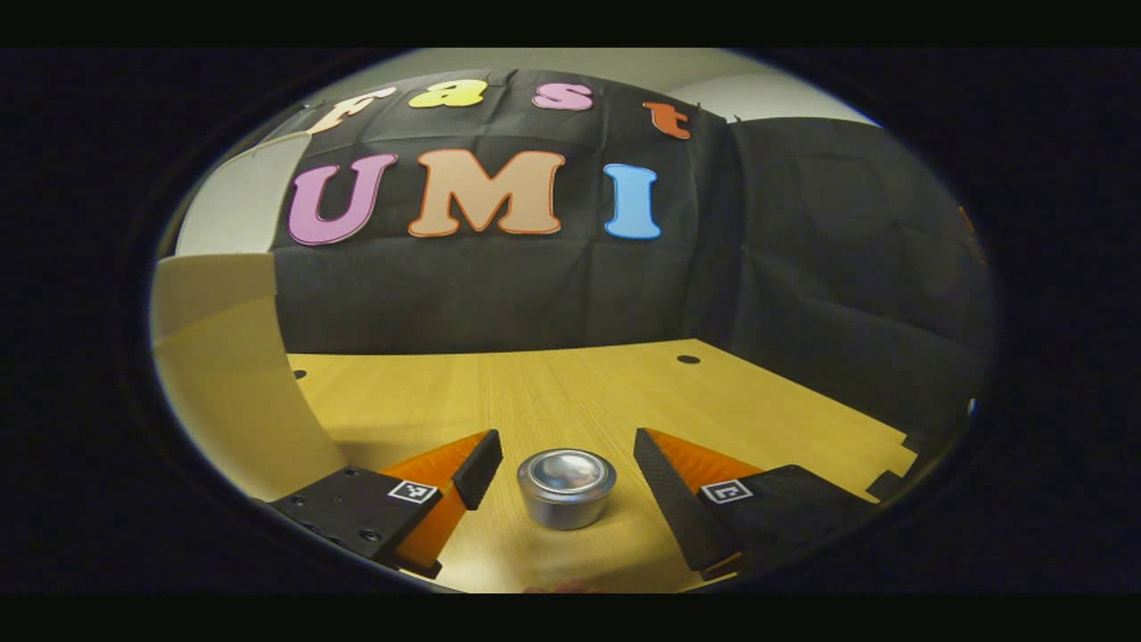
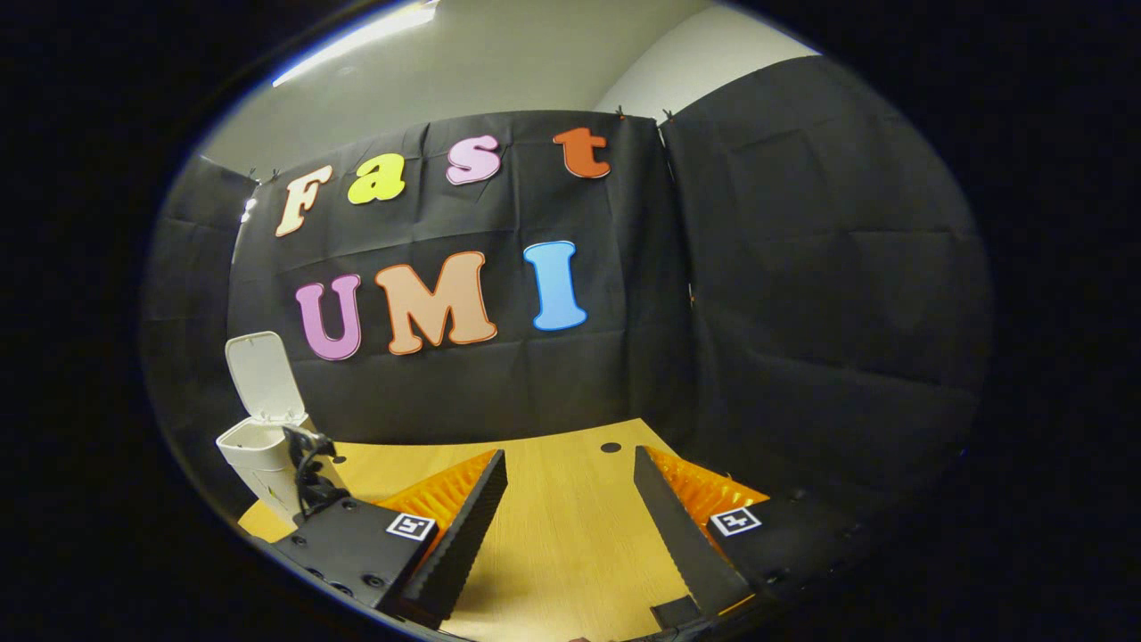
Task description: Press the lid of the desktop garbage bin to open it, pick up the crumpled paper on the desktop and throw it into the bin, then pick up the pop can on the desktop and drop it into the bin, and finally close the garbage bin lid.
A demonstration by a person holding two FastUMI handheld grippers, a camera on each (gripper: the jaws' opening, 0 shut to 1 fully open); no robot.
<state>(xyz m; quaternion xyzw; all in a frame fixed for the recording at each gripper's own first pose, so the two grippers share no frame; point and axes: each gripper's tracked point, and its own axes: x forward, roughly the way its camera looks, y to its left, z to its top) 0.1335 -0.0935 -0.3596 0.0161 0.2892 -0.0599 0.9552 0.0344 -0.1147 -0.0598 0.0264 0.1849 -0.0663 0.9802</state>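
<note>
Pop can (image 1: 567, 487) upright, silver, domed end up, between claw fingers (image 1: 478, 467)

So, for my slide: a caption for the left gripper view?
Open left gripper flanks the upright pop can on the wooden table.

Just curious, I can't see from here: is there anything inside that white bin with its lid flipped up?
The bin stands open, lid raised, but the right gripper view looks at it from the side. Its wall hides the inside, so any contents cannot be seen.
</note>
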